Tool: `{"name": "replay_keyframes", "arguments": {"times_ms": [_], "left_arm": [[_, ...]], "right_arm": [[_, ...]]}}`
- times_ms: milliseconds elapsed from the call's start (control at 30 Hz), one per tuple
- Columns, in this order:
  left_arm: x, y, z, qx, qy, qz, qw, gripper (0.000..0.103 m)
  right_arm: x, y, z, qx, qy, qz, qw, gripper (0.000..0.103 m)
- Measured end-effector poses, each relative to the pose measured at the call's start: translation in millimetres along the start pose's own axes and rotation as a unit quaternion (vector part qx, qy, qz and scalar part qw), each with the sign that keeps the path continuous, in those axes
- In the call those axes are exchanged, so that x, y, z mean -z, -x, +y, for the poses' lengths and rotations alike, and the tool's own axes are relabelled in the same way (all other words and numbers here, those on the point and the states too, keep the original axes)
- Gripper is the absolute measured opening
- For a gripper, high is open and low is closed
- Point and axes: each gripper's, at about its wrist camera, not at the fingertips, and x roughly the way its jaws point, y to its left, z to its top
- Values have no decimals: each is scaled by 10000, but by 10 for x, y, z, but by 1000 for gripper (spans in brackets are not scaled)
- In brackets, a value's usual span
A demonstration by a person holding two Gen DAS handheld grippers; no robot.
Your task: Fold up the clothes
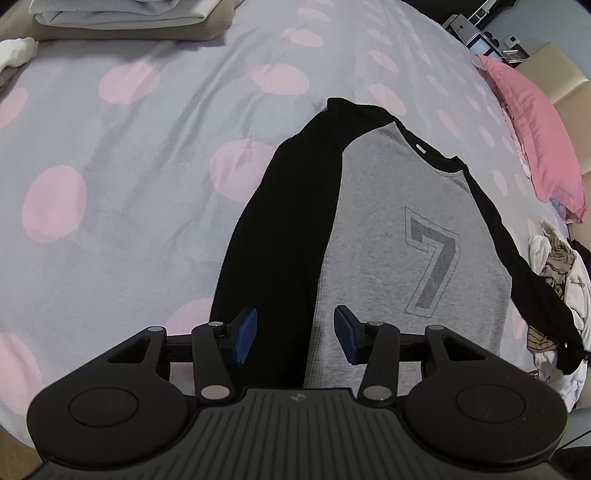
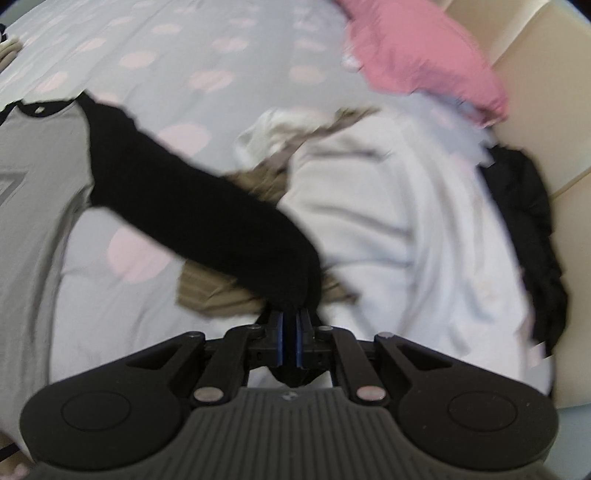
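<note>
A grey raglan shirt [image 1: 399, 236] with black sleeves and a dark "7" lies face up on the dotted bedspread [image 1: 110, 155]. One black sleeve [image 1: 280, 229] is folded straight down along the body. My left gripper [image 1: 295, 332] hovers above the shirt's lower part, open, with nothing between its blue pads [image 1: 245, 334]. The other black sleeve [image 2: 192, 206] stretches out to the right, and my right gripper [image 2: 289, 325] is shut on its cuff, holding it lifted over the laundry pile. The right wrist view is blurred by motion.
A heap of unfolded white and tan clothes [image 2: 388, 206] lies right of the shirt, with a black garment [image 2: 532, 221] beyond it. A pink pillow [image 1: 535, 133] rests by the beige headboard [image 2: 535, 74]. Folded grey items [image 1: 118, 14] sit at the bed's far end.
</note>
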Motion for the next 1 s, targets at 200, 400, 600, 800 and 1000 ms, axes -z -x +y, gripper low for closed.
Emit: {"name": "replay_keyframes", "arguments": {"times_ms": [200, 400, 600, 800, 1000], "left_arm": [[5, -7, 6, -38, -22, 25, 10000, 44], [7, -40, 14, -85, -4, 71, 9999, 44], [15, -63, -9, -105, -68, 108, 9999, 44], [10, -79, 14, -174, -13, 121, 9998, 44], [9, -128, 11, -205, -43, 179, 9996, 44]], "right_arm": [[74, -66, 91, -682, -134, 208, 9974, 39], [75, 174, -78, -776, -462, -115, 9958, 42], [71, 102, -365, -404, -797, -121, 9959, 39], [134, -125, -486, -300, -911, 169, 9952, 36], [196, -302, -428, -352, -965, 343, 9941, 15]]}}
